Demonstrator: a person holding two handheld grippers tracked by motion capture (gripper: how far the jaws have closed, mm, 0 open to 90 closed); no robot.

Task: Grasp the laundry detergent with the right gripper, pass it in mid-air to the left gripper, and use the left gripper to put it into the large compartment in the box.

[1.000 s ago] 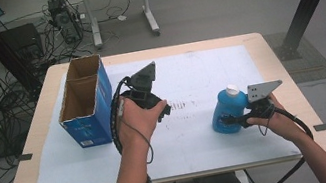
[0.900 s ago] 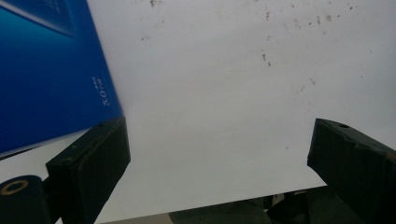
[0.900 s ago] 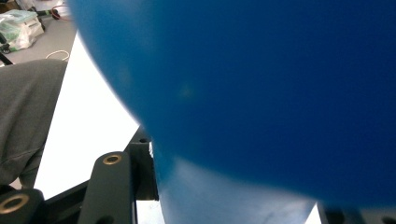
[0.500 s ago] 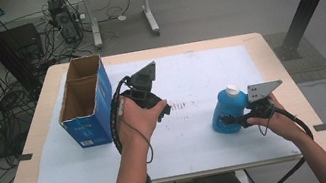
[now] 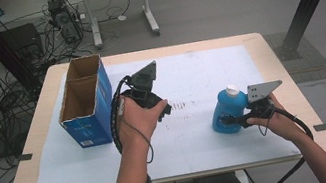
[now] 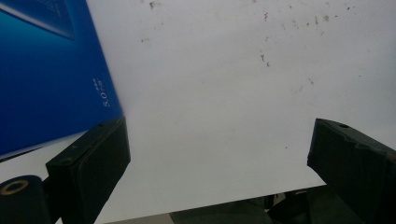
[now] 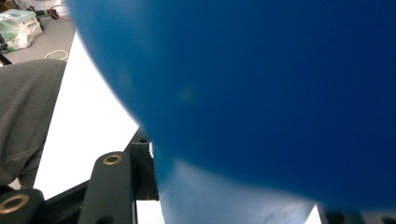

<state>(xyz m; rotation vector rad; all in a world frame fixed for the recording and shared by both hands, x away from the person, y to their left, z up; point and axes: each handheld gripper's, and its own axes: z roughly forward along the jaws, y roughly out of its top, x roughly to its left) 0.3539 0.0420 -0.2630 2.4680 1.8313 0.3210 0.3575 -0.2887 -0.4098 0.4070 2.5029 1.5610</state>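
A blue plastic bottle (image 5: pixel 228 110) with a white cap stands upright on the white sheet at the right. My right gripper (image 5: pixel 230 120) is shut on its lower body from the right. Up close, the blue bottle (image 7: pixel 261 93) sits between the black jaws of the right gripper (image 7: pixel 233 205). My left gripper (image 5: pixel 141 86) hovers mid-table, just right of an open-topped blue cardboard box (image 5: pixel 87 102). In its own view the left gripper (image 6: pixel 217 135) is open with only white sheet between the jaws, and the box wall (image 6: pixel 46 70) lies at the left.
A white sheet (image 5: pixel 198 75) covers most of the wooden table (image 5: pixel 264 40), with faint dark marks near its middle. Cables, a second table and a black post stand on the floor beyond the far edge. A grey-clad leg (image 7: pixel 25 112) shows at the left.
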